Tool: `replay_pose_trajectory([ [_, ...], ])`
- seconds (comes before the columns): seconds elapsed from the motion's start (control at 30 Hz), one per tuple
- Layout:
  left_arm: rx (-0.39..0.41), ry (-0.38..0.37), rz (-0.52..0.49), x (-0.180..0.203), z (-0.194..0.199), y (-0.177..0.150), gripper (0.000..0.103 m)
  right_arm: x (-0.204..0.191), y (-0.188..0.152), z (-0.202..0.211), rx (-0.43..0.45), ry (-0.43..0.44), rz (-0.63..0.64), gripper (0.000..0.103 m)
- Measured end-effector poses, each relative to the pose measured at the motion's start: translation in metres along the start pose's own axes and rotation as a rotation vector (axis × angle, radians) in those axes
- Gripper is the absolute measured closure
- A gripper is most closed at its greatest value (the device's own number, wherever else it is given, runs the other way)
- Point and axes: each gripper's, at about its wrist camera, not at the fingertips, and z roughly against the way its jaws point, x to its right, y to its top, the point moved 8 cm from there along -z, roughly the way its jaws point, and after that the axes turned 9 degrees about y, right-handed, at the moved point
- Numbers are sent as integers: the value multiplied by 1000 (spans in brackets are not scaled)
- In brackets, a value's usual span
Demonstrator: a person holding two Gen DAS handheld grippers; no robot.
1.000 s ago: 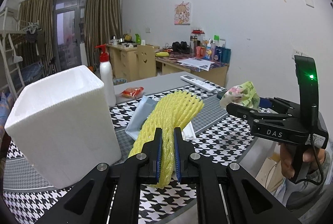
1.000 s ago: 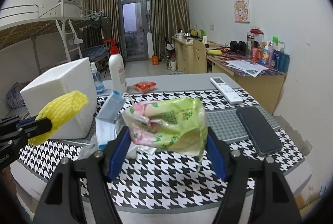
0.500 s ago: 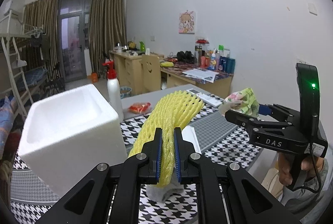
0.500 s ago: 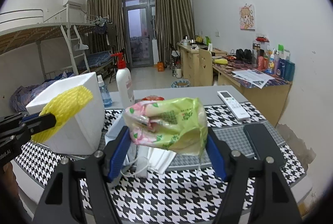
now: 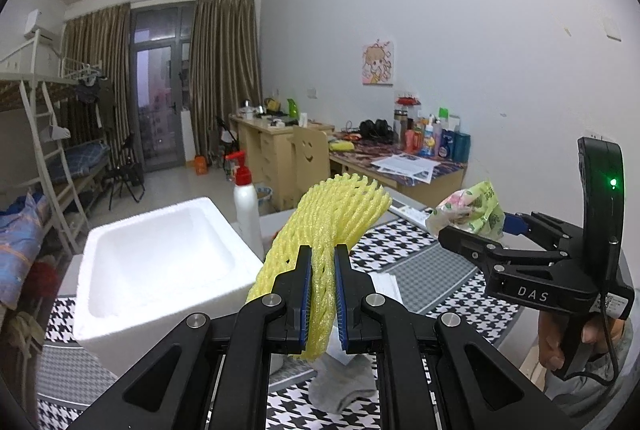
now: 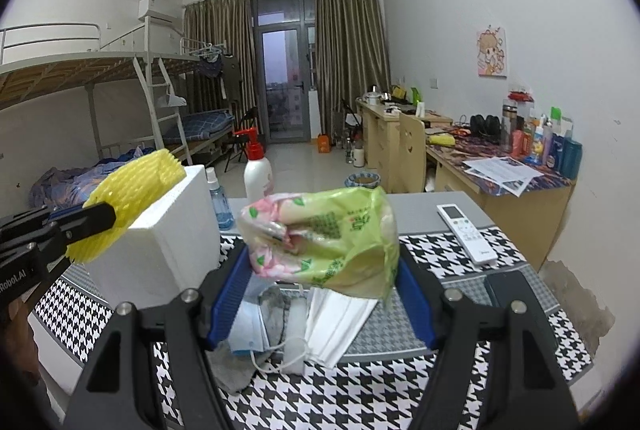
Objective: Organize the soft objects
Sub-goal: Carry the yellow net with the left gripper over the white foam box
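My left gripper [image 5: 323, 294] is shut on a yellow foam net sleeve [image 5: 332, 222], held in the air to the right of the open white foam box [image 5: 132, 270]. The right gripper [image 6: 320, 282] is shut on a green and pink tissue pack [image 6: 324, 234], lifted above the table. In the left wrist view the tissue pack [image 5: 472, 208] and the right gripper [image 5: 480, 234] hang at the right, with a hand on the handle. In the right wrist view the net sleeve [image 6: 132, 194] and left gripper [image 6: 84, 220] sit at the left, in front of the foam box [image 6: 168, 242].
White face masks [image 6: 336, 322], a blue mask [image 6: 248, 330] and a grey sock [image 5: 344, 386] lie on the houndstooth table [image 6: 352, 394]. A white bottle with a red pump [image 6: 258, 170], a blue spray bottle [image 6: 220, 202], a remote [image 6: 468, 234] and a dark phone [image 6: 516, 294] stand around them.
Both grippers have risen with their loads still clamped. The foam box's open top now shows from above, and the masks and sock have come into view below.
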Motion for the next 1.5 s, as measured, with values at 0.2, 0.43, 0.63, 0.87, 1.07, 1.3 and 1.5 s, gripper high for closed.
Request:
replay_pose_trajectory([
  [0.2,22,42,8,-8,2,7,92,-6,7,0,12,22,9,29],
  [0.43,39,101,12,-15,3,11,92,-16,17,-4,20,56,14,29],
  [0.63,52,132,18,-22,1,20,92,-26,23,-8,25,85,26,29],
  [0.87,64,170,37,-36,1,25,92,-38,31,-12,34,111,41,29],
  [1.07,65,209,62,-50,-2,27,92,-48,37,-17,37,136,60,29],
  [1.3,61,253,83,-64,-6,29,92,-56,39,-26,33,161,75,29],
  [1.5,36,292,110,-78,-17,27,92,-64,40,-35,21,175,85,29],
])
